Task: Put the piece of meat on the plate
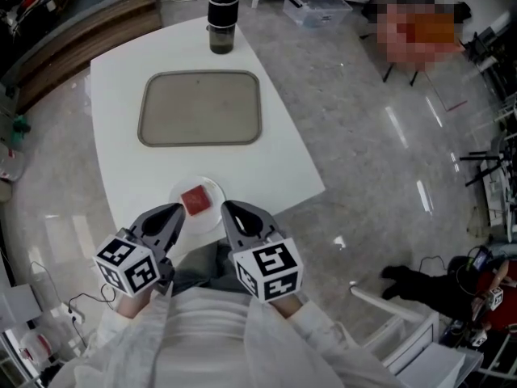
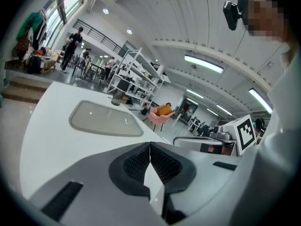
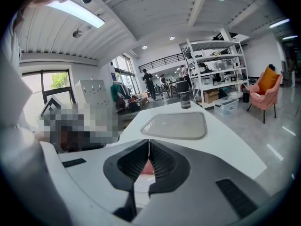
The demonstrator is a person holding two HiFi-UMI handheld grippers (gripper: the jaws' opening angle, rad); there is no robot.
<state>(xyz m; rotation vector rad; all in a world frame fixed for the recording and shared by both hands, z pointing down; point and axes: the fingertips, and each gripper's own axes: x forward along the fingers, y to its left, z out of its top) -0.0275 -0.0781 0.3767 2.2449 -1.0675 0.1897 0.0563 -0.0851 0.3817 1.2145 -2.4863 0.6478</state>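
Note:
A red piece of meat [image 1: 195, 200] lies on a small round white plate [image 1: 212, 218] at the near edge of the white table [image 1: 121, 79]. My left gripper [image 1: 179, 210] hangs just left of the plate, jaws shut and holding nothing. My right gripper [image 1: 226, 207] hangs just right of it, also shut and holding nothing. In the right gripper view the meat [image 3: 147, 167] shows below the closed fingertips of the right gripper [image 3: 149, 141]. The left gripper [image 2: 150, 145] points across the table in its own view, tips touching.
A grey rectangular tray [image 1: 200, 108] lies in the table's middle, and a dark tumbler [image 1: 222, 20] stands at the far edge. The tray [image 3: 175, 125] and tumbler [image 3: 184, 94] also show ahead in the right gripper view. Marble floor surrounds the table; shelves and chairs stand far off.

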